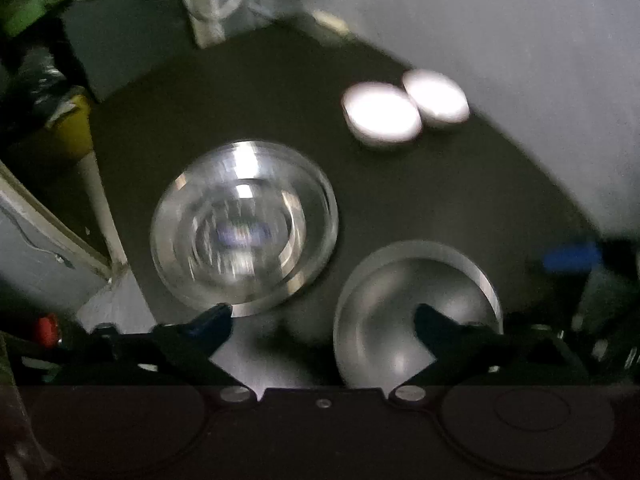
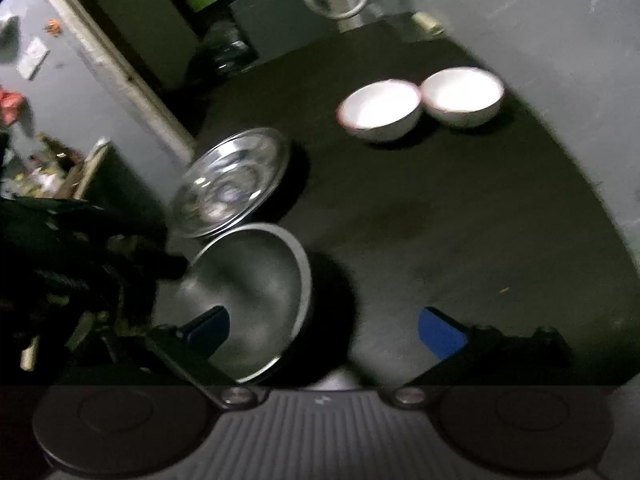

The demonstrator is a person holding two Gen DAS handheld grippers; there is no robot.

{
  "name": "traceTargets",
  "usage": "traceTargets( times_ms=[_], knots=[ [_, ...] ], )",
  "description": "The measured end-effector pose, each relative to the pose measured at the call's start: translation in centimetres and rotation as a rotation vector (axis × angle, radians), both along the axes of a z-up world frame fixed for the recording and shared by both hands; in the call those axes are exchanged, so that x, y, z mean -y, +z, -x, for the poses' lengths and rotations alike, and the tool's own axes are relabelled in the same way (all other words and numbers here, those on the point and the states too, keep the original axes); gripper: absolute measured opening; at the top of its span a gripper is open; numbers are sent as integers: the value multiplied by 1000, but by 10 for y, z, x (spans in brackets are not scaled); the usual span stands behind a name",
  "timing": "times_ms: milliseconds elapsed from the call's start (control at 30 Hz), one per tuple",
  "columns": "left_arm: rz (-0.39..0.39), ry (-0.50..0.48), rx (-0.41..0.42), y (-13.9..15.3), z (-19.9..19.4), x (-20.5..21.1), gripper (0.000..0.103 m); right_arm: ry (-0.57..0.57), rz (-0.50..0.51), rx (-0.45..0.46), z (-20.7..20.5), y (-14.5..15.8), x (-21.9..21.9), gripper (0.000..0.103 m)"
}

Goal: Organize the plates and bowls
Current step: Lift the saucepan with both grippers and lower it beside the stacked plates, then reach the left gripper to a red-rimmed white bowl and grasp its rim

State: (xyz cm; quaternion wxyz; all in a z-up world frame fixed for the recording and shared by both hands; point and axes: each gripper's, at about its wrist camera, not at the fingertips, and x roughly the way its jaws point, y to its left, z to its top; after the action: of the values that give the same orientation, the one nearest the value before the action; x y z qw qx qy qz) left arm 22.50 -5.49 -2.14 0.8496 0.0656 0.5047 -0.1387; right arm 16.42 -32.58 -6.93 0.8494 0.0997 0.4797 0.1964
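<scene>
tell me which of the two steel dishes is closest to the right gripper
The matte steel bowl, right by the right gripper, one finger overlapping it. The shiny ringed steel plate lies farther back, toward the white bowls.

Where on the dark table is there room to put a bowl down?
The widest bare patch of the dark table lies between the two white bowls at the back and the right gripper in front, out to the grey wall. The left side is crowded: the shiny metal plate and the dull metal plate sit close together, with the left gripper open over them.
</scene>
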Motion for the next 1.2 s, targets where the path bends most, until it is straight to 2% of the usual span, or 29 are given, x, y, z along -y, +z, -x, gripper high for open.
traceTargets(
  times_ms=[67, 267, 467, 633, 767, 967, 1067, 1200],
  knots=[
    [38, 39, 64, 6, -11, 1, 102, -33, 21, 23, -3, 2, 3, 103],
    [111, 77, 216, 16, -57, 17, 102, -100, -14, 98, -22, 4, 14, 103],
    [-10, 74, 309, 1, -106, 47, 102, -229, -47, 135, -64, 3, 29, 103],
    [-33, 58, 287, -19, -143, 67, 102, -331, -177, 123, -97, -8, 49, 103],
    [-42, 40, 258, -30, -164, 76, 102, -354, -169, 101, -123, -23, 50, 103],
    [-113, 4, 194, -50, -182, 82, 102, -377, -213, 83, -149, -41, 46, 103],
    [-88, 29, 160, -54, -189, 77, 102, -381, -241, 74, -157, -48, 46, 102],
    [-63, 29, 112, -57, -194, 76, 95, -367, -257, 54, -164, -54, 45, 93]
  ],
)
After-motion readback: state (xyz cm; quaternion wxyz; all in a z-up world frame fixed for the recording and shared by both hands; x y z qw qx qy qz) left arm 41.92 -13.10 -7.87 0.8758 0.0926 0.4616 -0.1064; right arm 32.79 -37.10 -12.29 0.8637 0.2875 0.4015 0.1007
